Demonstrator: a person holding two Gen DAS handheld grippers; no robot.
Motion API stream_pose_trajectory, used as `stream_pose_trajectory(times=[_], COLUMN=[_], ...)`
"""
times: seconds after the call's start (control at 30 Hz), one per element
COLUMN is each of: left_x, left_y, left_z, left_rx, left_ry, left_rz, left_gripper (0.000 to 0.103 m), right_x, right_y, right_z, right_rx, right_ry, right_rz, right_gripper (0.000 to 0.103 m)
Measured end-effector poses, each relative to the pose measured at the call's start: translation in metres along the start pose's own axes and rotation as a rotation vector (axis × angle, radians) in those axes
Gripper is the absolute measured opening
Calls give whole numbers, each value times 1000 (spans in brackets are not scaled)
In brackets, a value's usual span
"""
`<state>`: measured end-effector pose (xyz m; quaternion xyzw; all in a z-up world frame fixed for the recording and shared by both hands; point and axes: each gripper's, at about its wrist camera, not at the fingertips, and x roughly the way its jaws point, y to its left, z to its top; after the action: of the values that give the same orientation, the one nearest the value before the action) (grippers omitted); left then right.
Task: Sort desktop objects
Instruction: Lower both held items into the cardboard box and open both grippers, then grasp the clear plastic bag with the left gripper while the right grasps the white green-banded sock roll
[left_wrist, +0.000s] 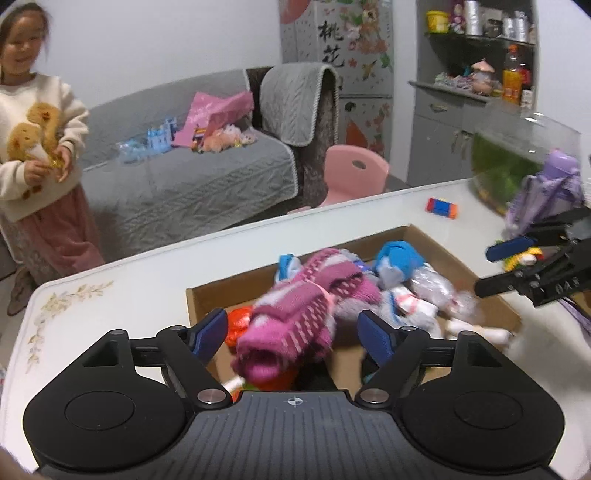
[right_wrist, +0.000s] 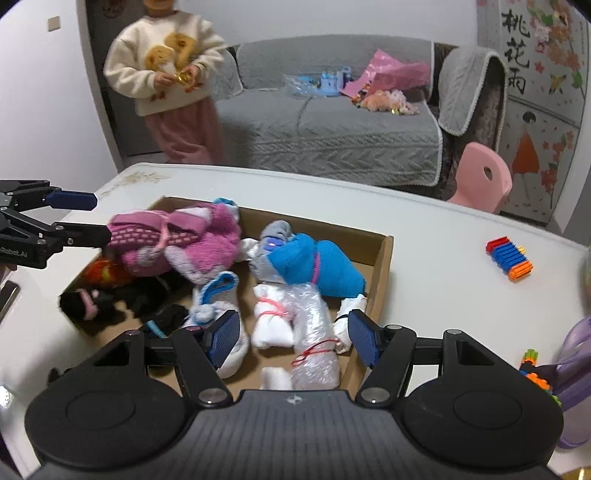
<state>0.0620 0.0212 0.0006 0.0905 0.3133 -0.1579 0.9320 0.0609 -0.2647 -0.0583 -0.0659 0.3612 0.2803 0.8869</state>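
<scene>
Room: living room, white worktop (right_wrist: 424, 236) up front, grey sofa (right_wrist: 332, 125) way behind, a person in a cream sweater standing by it
Left claw (left_wrist: 291, 334): fingers apart, nothing pinched; the pink knit sock bundle (left_wrist: 295, 314) sits between and just past the pads, lying loose in the box as far as I can tell
Right claw (right_wrist: 290, 334): fingers apart too, hovering over the near corner of the cardboard box (right_wrist: 382, 258), with a white tied bundle (right_wrist: 273, 325) and a bubble-wrap roll (right_wrist: 314, 350) right below
Step tip: I'd guess both are done dropping stuff in, so lift straight clear without snagging the knit
Further out: blue sock bundle (right_wrist: 321, 266) mid-box, beyond the right claw
Only right view shows: black bundle (right_wrist: 96, 299) in the box's left corner, under the left claw
Only left view shows: green fish tank (left_wrist: 517, 162) and shelf with an orange bottle (left_wrist: 511, 79)
Still to sort: colourful block toy (right_wrist: 509, 258) out on the worktop, well right of the box
</scene>
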Motion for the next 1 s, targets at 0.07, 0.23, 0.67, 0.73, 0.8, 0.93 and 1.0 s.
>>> stream_pose_trajectory(times=[0.07, 0.23, 0.67, 0.73, 0.8, 0.93, 1.0], left_x=[-19, -62, -90, -94, -93, -81, -74], left_y=[-4, -17, -55, -56, -59, -63, -66], left_z=[-10, -53, -157, -165, -170, -176, -177], left_rx=[10, 4, -24, -39, -43, -65, -78], left_ry=[-13, -40, 35, 42, 49, 68, 68], left_rz=[-5, -40, -33, -40, -45, -55, -63], left_gripper=[84, 86, 86, 86, 86, 86, 86], right_x=[-8, -35, -51, -49, -49, -43, -39], right_y=[4, 12, 47, 49, 52, 58, 60], right_z=[-4, -28, -102, -108, -115, -121, -122], right_rx=[-15, -6, 51, 62, 71, 68, 70], right_ry=[-7, -54, -67, -64, -61, -49, -46], right_rz=[2, 19, 54, 61, 76, 77, 77], right_gripper=[61, 66, 71, 71, 71, 72, 72])
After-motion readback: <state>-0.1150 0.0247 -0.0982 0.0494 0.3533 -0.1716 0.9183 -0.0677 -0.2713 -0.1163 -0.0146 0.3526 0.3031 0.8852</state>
